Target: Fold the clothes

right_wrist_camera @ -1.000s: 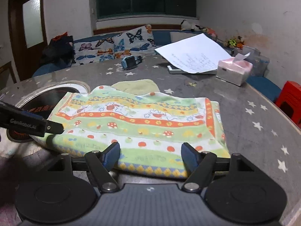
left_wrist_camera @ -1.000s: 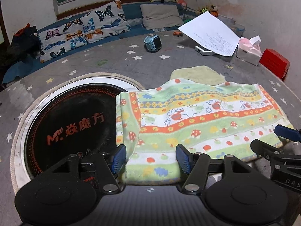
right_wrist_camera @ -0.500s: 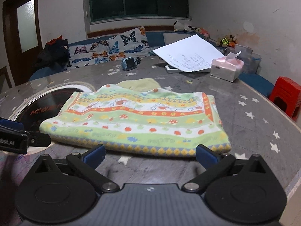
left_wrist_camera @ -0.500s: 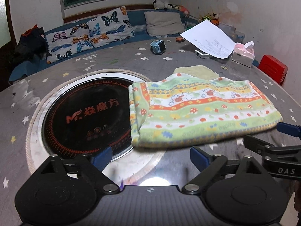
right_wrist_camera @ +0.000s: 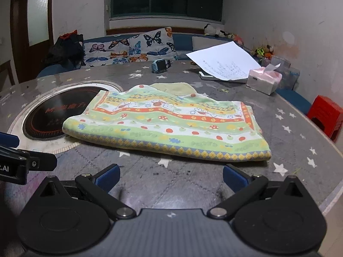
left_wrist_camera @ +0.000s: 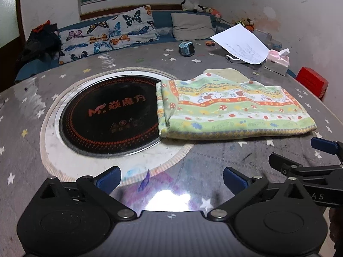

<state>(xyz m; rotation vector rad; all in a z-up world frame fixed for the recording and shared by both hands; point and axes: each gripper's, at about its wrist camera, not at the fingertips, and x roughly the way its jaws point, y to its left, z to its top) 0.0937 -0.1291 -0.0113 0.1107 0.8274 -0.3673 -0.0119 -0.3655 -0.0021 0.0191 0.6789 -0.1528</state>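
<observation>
Both tongs, left [left_wrist_camera: 170, 177] and right [right_wrist_camera: 170, 176], gape empty before the folded cloth [right_wrist_camera: 169, 126]; the bench [right_wrist_camera: 285, 132] hob [left_wrist_camera: 107, 115] reads "Mr." plus Chinese characters

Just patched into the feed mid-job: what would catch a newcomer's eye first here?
The folded patterned cloth stands out, lying flat mid-table with its left end over the rim of the round black cooktop set into the star-print table. Both grippers, left and right, sit open and empty just short of its near edge. Behind it lie a white sheet of paper and a pink tissue box.
</observation>
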